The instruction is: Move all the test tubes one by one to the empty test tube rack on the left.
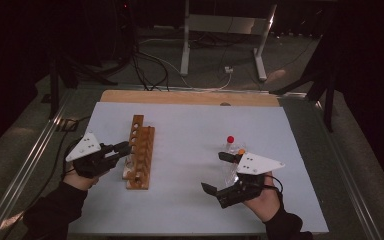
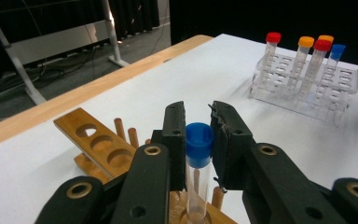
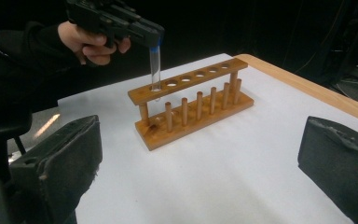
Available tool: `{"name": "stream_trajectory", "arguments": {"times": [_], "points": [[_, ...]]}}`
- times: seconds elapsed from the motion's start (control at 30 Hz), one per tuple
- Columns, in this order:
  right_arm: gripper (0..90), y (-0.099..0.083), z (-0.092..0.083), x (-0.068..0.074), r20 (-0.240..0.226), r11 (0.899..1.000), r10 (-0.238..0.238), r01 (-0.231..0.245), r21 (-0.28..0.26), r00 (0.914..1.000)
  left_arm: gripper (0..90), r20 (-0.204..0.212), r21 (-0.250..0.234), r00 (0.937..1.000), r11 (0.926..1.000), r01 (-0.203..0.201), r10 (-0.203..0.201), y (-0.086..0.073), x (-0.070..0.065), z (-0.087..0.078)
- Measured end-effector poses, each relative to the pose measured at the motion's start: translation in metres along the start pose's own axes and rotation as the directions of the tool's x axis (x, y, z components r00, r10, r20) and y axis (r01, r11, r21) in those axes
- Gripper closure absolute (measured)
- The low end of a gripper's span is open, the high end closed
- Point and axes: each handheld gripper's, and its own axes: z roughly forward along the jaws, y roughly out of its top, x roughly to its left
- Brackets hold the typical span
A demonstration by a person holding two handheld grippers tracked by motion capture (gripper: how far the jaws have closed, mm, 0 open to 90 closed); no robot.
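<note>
Blue-capped tube (image 2: pixel 198 158), pinched in my left gripper (image 2: pixel 199 140), stood partway into the wooden rack's (image 1: pixel 141 155) end hole at nine o'clock; seating looked underway, release next, while my right gripper (image 1: pixel 220 172) hung spread.

**Black grippers, white plates, dark sleeves**

Both hands come in wearing dark sleeves. The left gripper (image 1: pixel 122 148) is black, topped by a pale three-cornered plate dotted with small holes; up close, its arms show brass-ringed pivot holes and worn black pads. The right gripper (image 1: pixel 219 172) matches it, with thick scuffed pads and a black cable looping behind its plate.
</note>
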Motion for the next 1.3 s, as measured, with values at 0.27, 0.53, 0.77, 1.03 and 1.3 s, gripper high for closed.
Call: {"name": "stream_trajectory", "arguments": {"times": [0.27, 0.53, 0.77, 1.03, 1.3], "points": [[0.0, 0.000, 0.000, 0.001, 0.001, 1.000, -0.002, 0.002, 0.003, 1.0000, 77.8, -0.003, 0.019, 0.9998, 0.9996, 0.020, -0.020, -0.016, -0.001, 0.007], [0.0, -0.001, -0.001, 0.000, -0.001, 1.000, 0.003, -0.003, 0.004, 1.0000, 77.8, 0.002, 0.020, 0.9990, 0.9988, 0.044, -0.044, -0.026, -0.001, 0.010], [0.0, -0.001, -0.002, 0.000, 0.000, 1.000, 0.002, -0.002, 0.006, 1.0000, 77.7, -0.012, 0.032, 0.9992, 0.9987, 0.040, -0.040, -0.034, -0.002, 0.012], [0.0, -0.001, -0.002, 0.001, -0.004, 1.000, 0.003, -0.003, 0.005, 1.0000, 77.7, -0.030, 0.019, 0.9992, 0.9994, 0.027, -0.027, -0.039, -0.002, 0.013], [0.0, -0.001, -0.002, 0.001, -0.007, 1.000, 0.007, -0.007, 0.007, 0.9999, 77.4, -0.024, 0.019, 0.9989, 0.9990, 0.040, -0.040, -0.039, 0.000, 0.014]]}}
